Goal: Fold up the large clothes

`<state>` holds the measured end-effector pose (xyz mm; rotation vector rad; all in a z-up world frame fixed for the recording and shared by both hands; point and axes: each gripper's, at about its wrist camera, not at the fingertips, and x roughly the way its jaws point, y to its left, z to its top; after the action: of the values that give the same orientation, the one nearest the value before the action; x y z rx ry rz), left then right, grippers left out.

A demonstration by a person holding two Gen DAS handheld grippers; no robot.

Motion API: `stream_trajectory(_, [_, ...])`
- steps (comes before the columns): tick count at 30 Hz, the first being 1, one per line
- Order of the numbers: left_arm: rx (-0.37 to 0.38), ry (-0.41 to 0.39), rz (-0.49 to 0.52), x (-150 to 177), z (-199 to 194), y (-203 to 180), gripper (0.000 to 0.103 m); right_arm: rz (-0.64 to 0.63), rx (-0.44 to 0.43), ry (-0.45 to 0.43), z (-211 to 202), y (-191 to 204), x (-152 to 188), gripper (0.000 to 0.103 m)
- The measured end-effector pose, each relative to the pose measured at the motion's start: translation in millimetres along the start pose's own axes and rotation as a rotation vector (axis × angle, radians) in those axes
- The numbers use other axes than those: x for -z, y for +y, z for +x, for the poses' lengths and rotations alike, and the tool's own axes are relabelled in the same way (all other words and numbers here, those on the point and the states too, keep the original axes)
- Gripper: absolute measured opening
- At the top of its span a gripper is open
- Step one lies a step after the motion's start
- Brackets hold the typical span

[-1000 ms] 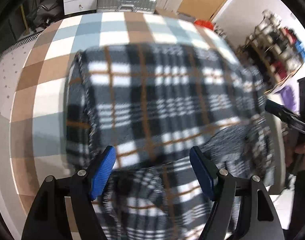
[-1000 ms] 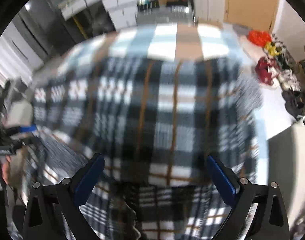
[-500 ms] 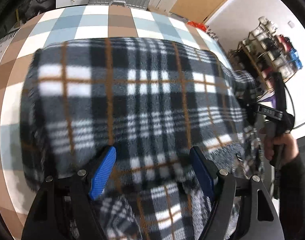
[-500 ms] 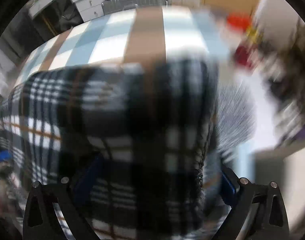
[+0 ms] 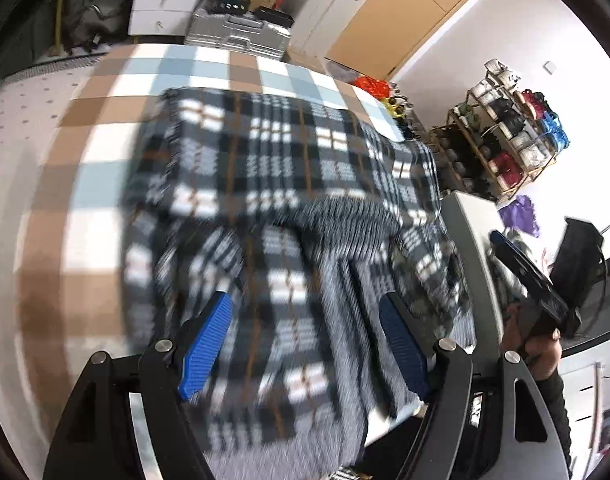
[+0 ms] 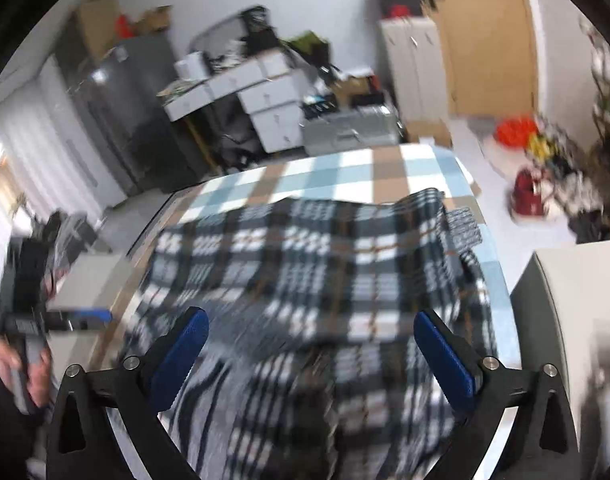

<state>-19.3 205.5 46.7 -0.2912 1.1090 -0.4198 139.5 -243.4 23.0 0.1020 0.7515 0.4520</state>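
Since the earlier frames both grippers have pulled back and tipped up from the cloth: the plaid garment that filled each view now lies further off, and more of the room shows above it. The left gripper has its blue pads spread apart with nothing pinched between them; the cloth only passes beneath. The plaid garment lies ahead of and below it on the checked table cover, its far part flat, its near part rumpled and hanging toward the person. From this gripper the rumpled fold lies straight ahead and slightly right. The right gripper likewise stands with jaws wide and empty above the near edge, though blur makes that edge hard to trace. Both tools look about equally near the near hem. On the floor beyond, a silver case is shut, with small items on its lid.
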Motion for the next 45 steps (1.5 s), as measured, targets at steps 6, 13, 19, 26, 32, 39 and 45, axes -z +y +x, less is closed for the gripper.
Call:
stream_trajectory(6, [-0.13,0.01,0.001,51,-4,9,0.072,0.031,-0.164,-0.169,-37,56,74,0.103])
stream_trajectory(13, [-0.133,0.118,-0.103,104,11,30,0.072,-0.043,-0.23,-0.18,-40,100,109,0.103])
stream_trajectory(19, [-0.116,0.204,-0.111,111,33,29,0.072,-0.053,-0.22,-0.159,-40,111,116,0.103])
stream_trajectory(26, [-0.154,0.198,-0.104,118,36,30,0.073,-0.051,-0.226,-0.119,-38,112,126,0.103])
stream_trajectory(32, [0.036,0.209,-0.167,112,36,43,0.073,-0.038,-0.249,-0.112,-35,113,125,0.103])
stream_trajectory(39, [0.195,0.119,-0.152,97,23,37,0.073,-0.041,-0.238,-0.082,-28,114,127,0.103])
stream_trajectory(45, [0.267,0.068,-0.023,83,17,12,0.073,-0.029,-0.251,-0.08,-26,114,125,0.103])
